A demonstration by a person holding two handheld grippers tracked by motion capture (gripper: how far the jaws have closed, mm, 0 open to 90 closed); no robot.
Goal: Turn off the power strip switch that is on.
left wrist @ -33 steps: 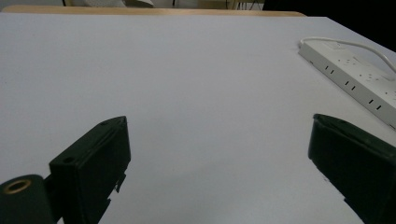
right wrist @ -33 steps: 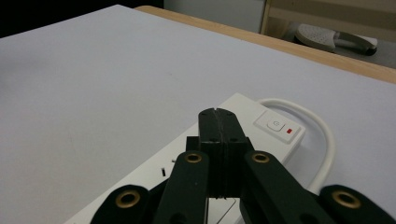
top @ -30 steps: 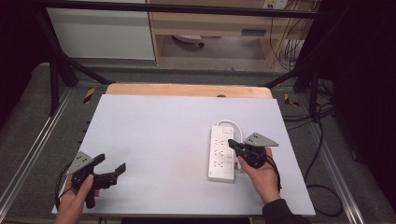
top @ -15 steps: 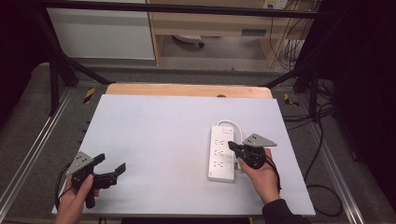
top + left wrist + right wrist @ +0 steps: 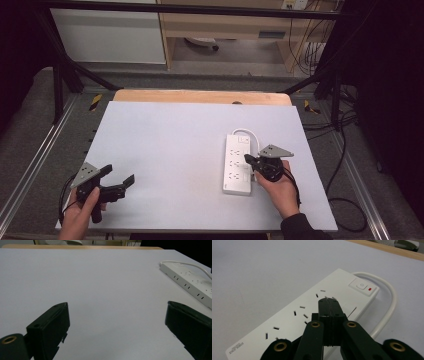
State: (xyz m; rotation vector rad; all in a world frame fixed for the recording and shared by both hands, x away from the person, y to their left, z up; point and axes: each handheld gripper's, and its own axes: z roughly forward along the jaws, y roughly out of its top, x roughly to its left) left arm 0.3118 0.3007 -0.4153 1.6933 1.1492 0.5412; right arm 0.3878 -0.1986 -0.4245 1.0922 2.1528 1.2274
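Little moved since earlier: right tongs (image 5: pixel 248 161) still over power strip (image 5: pixel 238 165), jaws pressed together, empty. Left tongs (image 5: pixel 120 176) spread wide near surface (image 5: pixel 170 140) front-left corner. Strip lies right of centre.

Counted: one power strip (image 5: pixel 238 164) on the tabletop (image 5: pixel 170 135), white, with one cord (image 5: pixel 250 134) looping off its far end. One switch (image 5: pixel 362 286) on the strip, with one small red mark beside it. Socket groups: three in the high view. Two grippers: left gripper (image 5: pixel 118 179), right gripper (image 5: pixel 248 160). Two hands held them, left hand (image 5: pixel 80 216) and right hand (image 5: pixel 276 190). One tabletop.
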